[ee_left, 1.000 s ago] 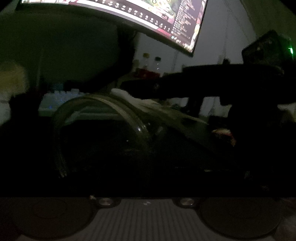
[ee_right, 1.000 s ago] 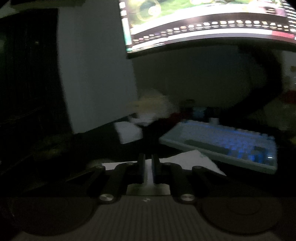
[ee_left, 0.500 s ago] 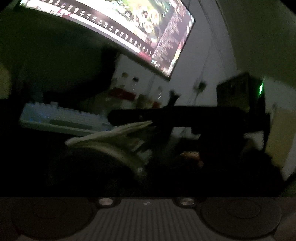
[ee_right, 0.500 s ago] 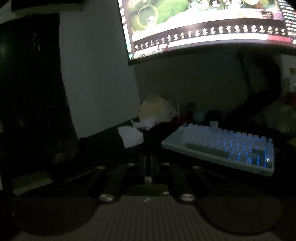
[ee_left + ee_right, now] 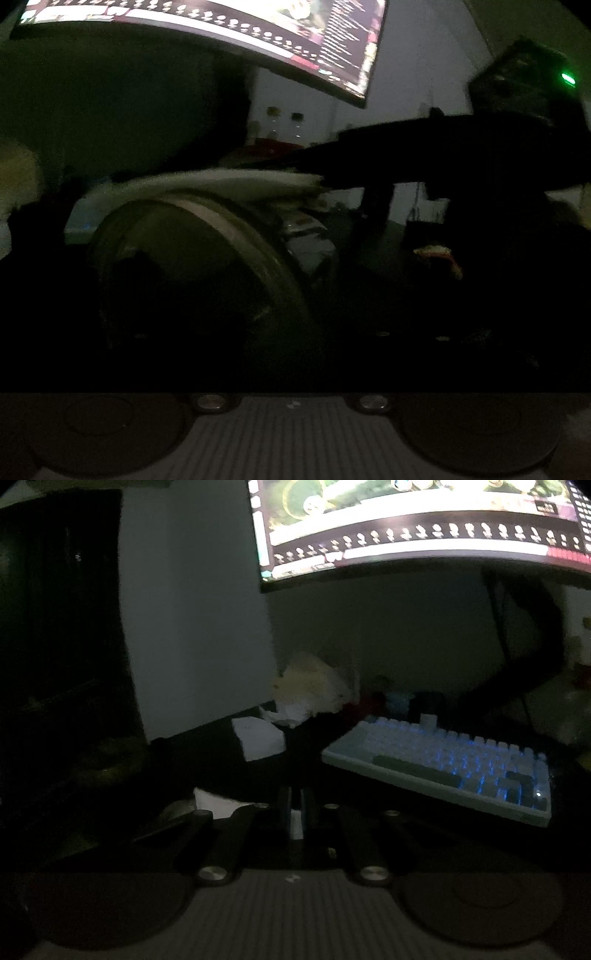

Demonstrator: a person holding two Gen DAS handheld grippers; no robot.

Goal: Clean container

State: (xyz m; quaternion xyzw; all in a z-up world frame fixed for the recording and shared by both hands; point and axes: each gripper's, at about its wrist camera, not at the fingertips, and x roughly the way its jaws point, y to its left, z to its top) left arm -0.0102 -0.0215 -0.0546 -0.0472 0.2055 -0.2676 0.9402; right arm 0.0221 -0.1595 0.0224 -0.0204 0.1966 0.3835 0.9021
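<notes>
Two grippers work in near darkness. Close ahead of the left gripper's jaws stands a clear round container (image 5: 207, 258); those jaws are lost in shadow, so their state cannot be told. Right gripper (image 5: 295, 812): jaws nearly closed, pinching a white tissue (image 5: 236, 182) that lies over the container's rim. Keyboard (image 5: 450, 768) right of the right jaws.
</notes>
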